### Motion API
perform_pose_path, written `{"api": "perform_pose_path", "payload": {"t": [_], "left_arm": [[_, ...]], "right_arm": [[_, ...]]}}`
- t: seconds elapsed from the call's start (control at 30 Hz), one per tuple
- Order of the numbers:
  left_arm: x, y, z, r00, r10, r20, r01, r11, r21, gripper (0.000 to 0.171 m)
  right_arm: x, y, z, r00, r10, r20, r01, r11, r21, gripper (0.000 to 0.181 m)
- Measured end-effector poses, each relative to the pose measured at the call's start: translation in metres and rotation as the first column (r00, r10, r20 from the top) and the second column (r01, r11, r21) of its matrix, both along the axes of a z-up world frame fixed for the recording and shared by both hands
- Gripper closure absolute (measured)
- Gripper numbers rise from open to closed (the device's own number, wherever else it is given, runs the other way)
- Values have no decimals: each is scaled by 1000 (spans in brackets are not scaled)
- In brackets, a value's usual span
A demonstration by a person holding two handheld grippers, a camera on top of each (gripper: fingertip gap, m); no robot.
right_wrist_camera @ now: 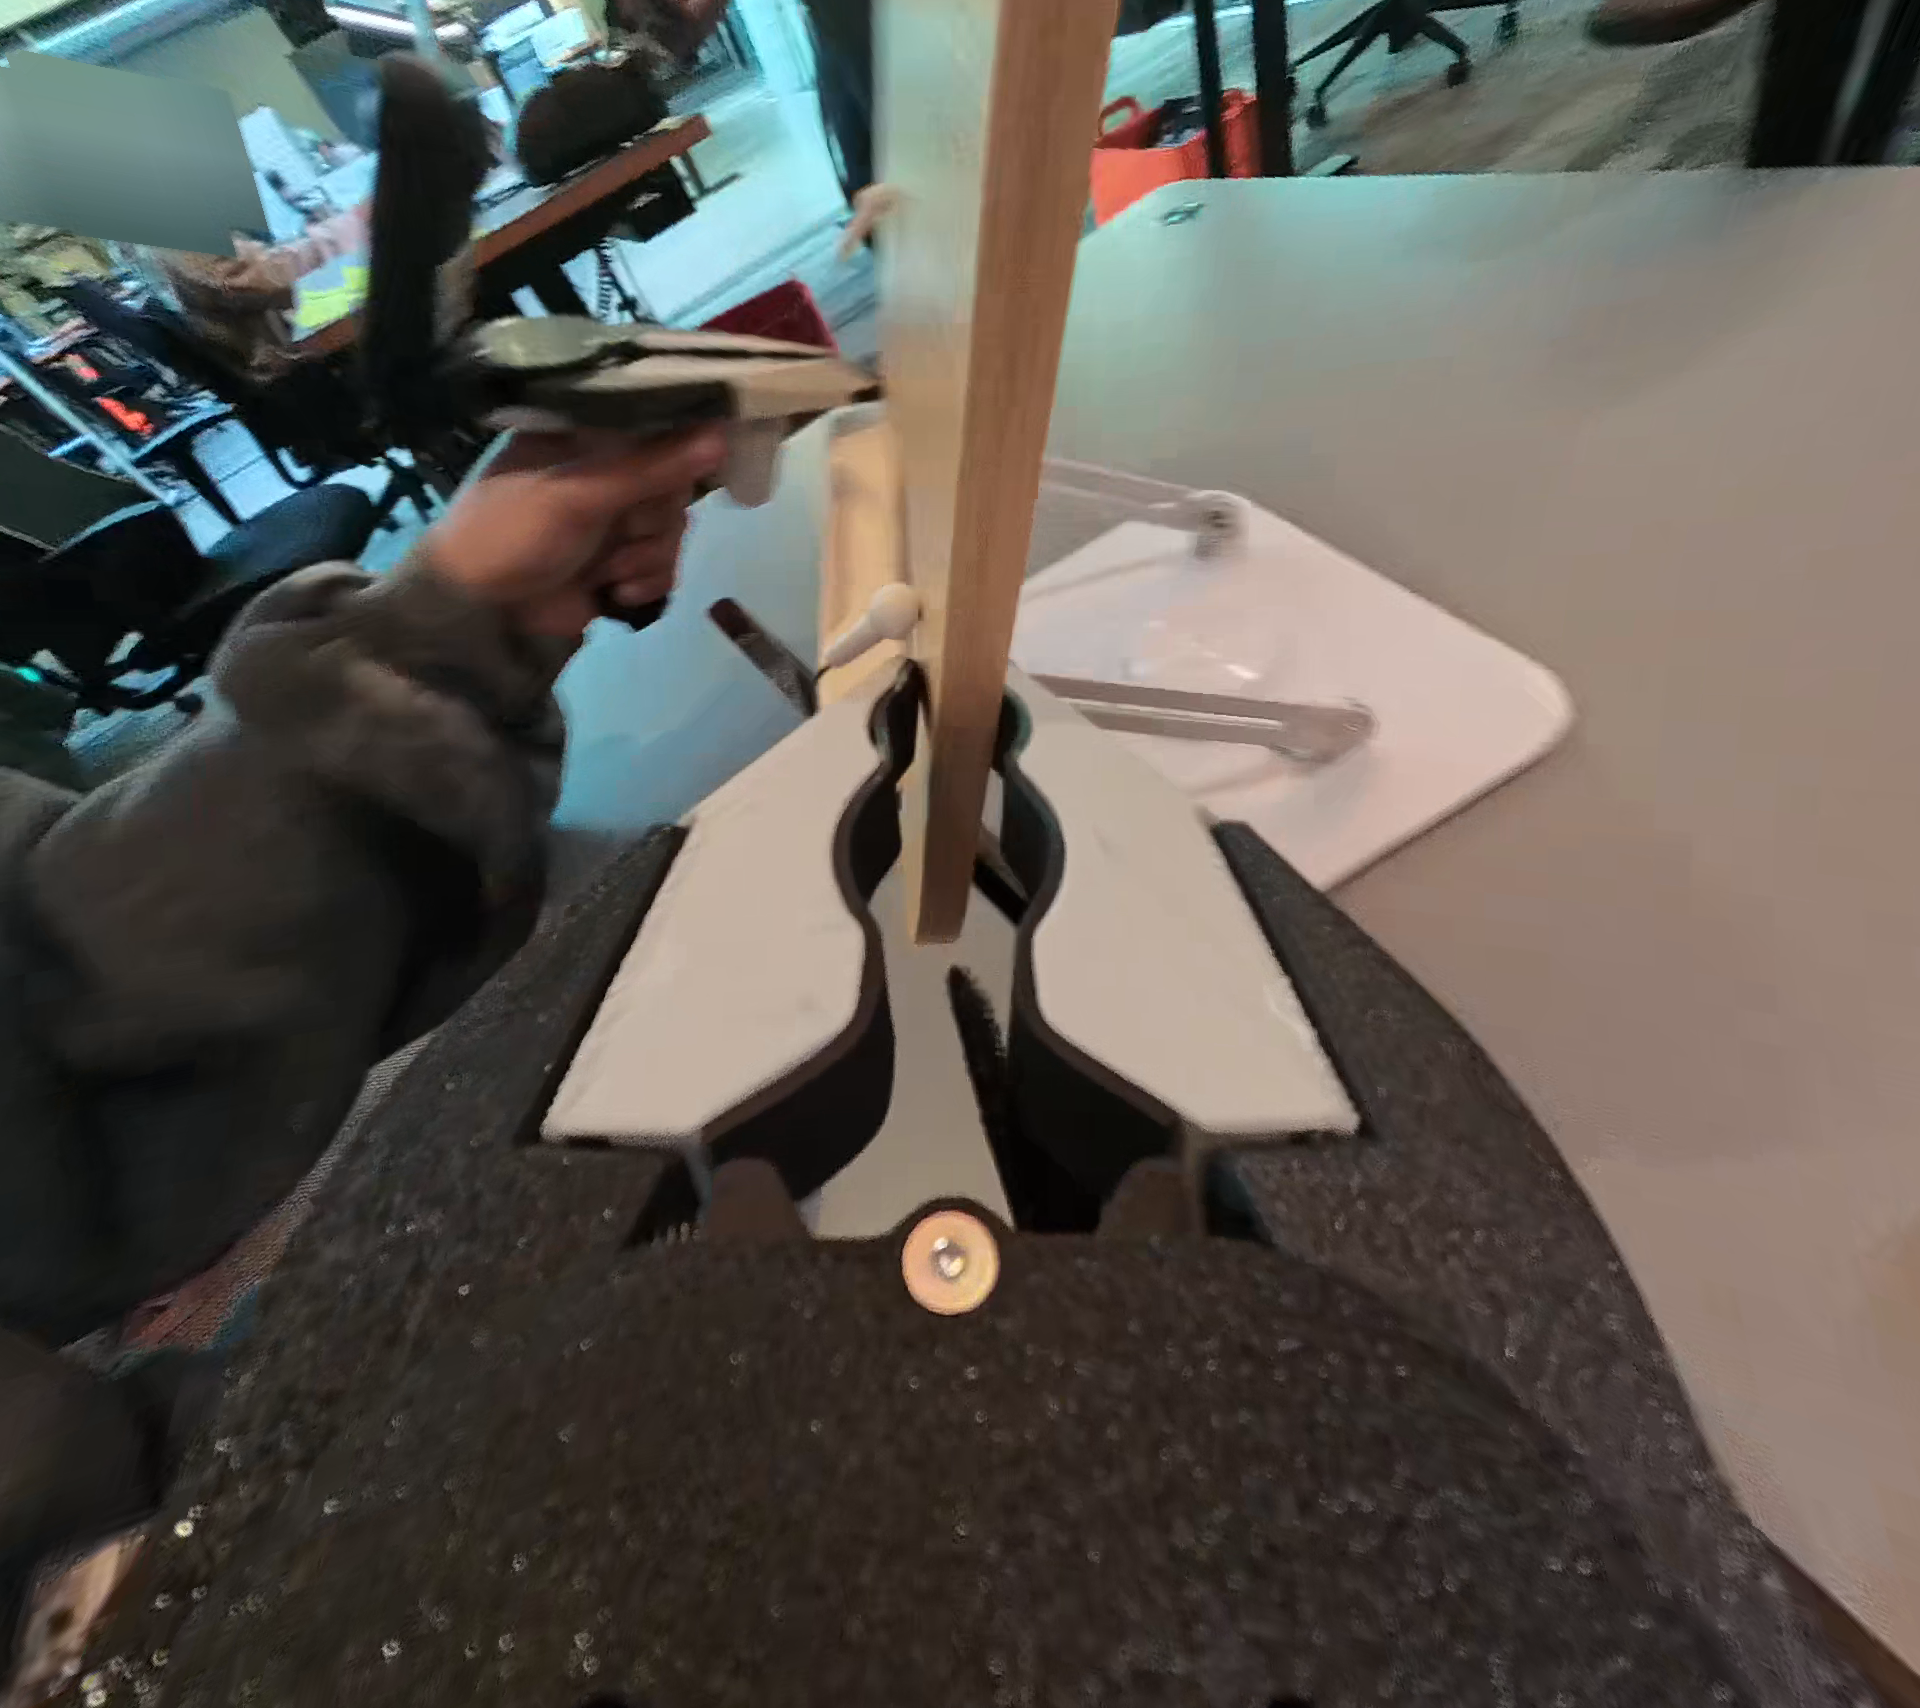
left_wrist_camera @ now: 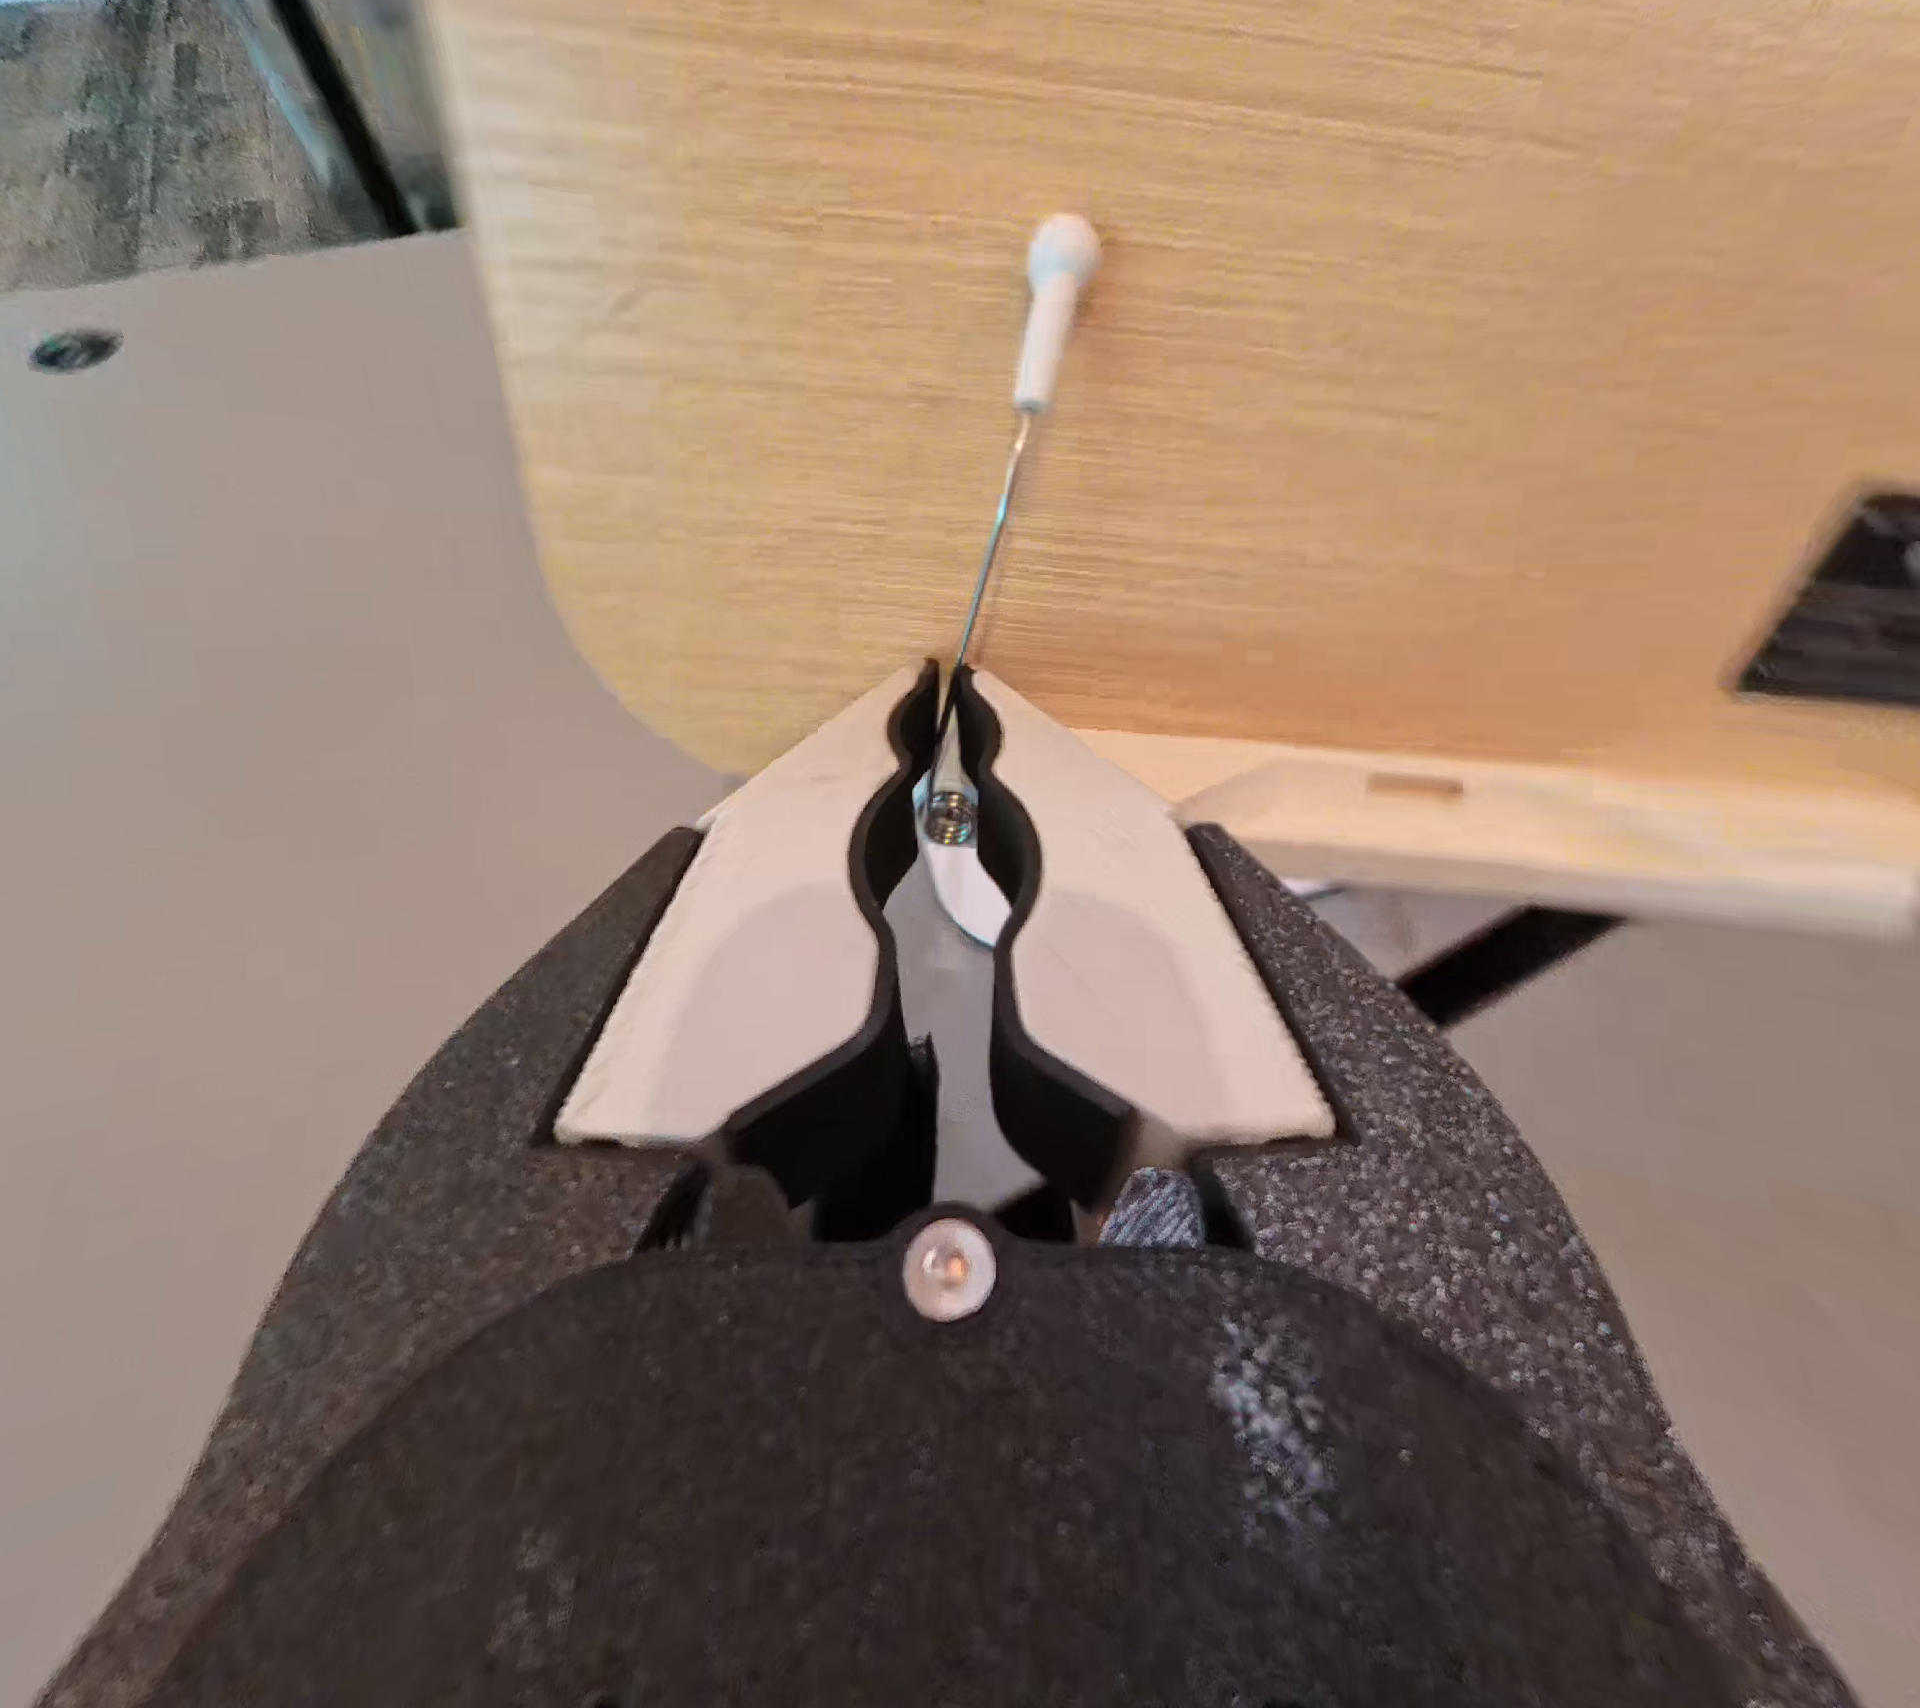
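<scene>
**Between my fingers: a wire and a board**

My left gripper point(left_wrist_camera: 948, 679) pinches a thin wire point(left_wrist_camera: 995, 538) whose white peg point(left_wrist_camera: 1056, 297) touches the wooden board point(left_wrist_camera: 1195, 224) ahead. My right gripper point(right_wrist_camera: 956, 702) clamps that board's edge point(right_wrist_camera: 997, 411); beyond lies a white tray point(right_wrist_camera: 1434, 682) on the table point(right_wrist_camera: 1558, 370).

The left wrist view looks forward along its own left claw point(left_wrist_camera: 948, 671), very near the broad face of a pale wooden panel point(left_wrist_camera: 1247, 204) that fills the upper right of the frame, with the grey counter point(left_wrist_camera: 260, 619) at left. The right wrist view looks along the right claw point(right_wrist_camera: 961, 702) at the same panel point(right_wrist_camera: 1023, 308) edge-on, running up the centre of the frame. Both views share the panel, the white-tipped pin point(left_wrist_camera: 1055, 308) point(right_wrist_camera: 873, 619) and the counter point(right_wrist_camera: 1507, 411). The right wrist view also catches the left claw point(right_wrist_camera: 868, 391) at centre left, farther off.
</scene>
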State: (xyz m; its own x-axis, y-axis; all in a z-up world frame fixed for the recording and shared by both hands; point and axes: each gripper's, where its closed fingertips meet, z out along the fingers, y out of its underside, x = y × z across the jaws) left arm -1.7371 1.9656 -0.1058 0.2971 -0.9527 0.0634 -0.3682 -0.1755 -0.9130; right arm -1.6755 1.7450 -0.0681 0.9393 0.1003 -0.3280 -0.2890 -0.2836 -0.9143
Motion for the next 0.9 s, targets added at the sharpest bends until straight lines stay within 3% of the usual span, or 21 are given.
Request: {"api": "perform_pose_path", "payload": {"t": [0.1,0.17,0.23,0.33,0.4,0.47,0.57,0.6,0.73,0.9], "left_arm": [[2,24,9,996,89,19,-86,992,-95,155],[-8,16,35,987,106,120,-92,989,-115,143],[-21,-17,64,974,48,223,-32,997,-75,136],[-38,-92,90,948,-109,298,108,994,19,108],[-40,-144,89,935,-200,292,190,980,60,90],[-34,-174,79,947,-218,236,187,971,148,86],[-22,-170,73,974,-99,203,20,934,357,98],[-19,-168,72,977,-83,196,0,920,393,95],[-20,-164,66,976,-77,202,16,958,286,93],[-44,-133,64,976,-45,211,0,978,209,93]], "right_arm": [[-43,23,0,997,47,65,-47,999,2,166],[-66,42,-1,990,67,124,-68,998,0,158],[-84,55,-1,980,96,174,-98,995,2,149],[-100,51,-5,971,153,186,-155,988,-4,141],[-104,38,-11,963,176,203,-177,984,-13,140],[-104,23,-17,960,174,218,-174,985,-18,140],[-96,7,-22,958,149,245,-146,989,-32,141],[-92,2,-25,956,141,257,-134,990,-46,141],[-82,-16,-30,958,118,263,-113,993,-33,141],[-70,-20,-43,972,109,207,-101,994,-46,141]]}}
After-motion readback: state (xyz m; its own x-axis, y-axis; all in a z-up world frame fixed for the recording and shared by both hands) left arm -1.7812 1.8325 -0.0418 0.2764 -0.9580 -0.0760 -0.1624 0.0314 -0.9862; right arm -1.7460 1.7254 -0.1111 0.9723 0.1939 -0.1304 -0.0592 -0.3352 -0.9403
